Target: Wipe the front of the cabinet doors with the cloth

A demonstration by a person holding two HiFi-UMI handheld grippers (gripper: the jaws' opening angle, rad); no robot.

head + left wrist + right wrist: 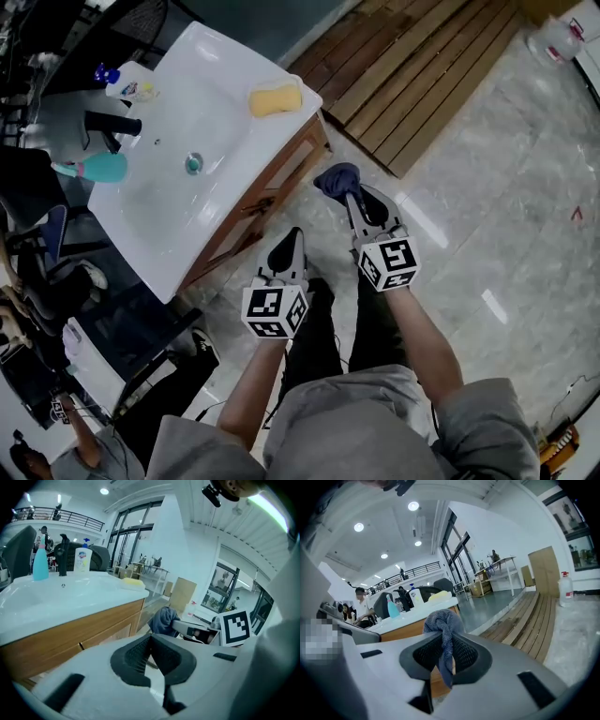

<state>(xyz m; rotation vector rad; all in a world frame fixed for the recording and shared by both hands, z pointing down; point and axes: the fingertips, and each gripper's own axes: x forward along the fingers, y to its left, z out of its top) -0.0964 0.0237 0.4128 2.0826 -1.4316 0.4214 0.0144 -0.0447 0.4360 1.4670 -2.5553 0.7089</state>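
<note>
Could drop the cloth (443, 620) on first contact with the cabinet doors (255, 214): pinched by one narrow fold only, bulk bunched loose above the tips, tail hanging below. Likely tugged free by drag against the wood. Could also scrape the doors with bare plastic instead of fabric if brought in tip-first. Could knock the overhanging white sink top (211, 131) when rising toward the upper edge of the doors. Some chance of clipping the left gripper (292, 236), parked just beside the wiping path.

Right gripper (353, 199) clamped on the dark blue cloth, held out ahead of the knees, tips aimed toward the cabinet corner. Near the doors, not touching. Forearm stretched forward, marker cube facing up. Left gripper close alongside, a little nearer the body, aimed roughly the same way. Tongs there pressed together on nothing, plain to see in the left gripper view. Also clear of the doors. Wiping not yet begun, judging by the gap between cloth and wood. Yellow sponge (276, 97) up on the sink top, out of play.
</note>
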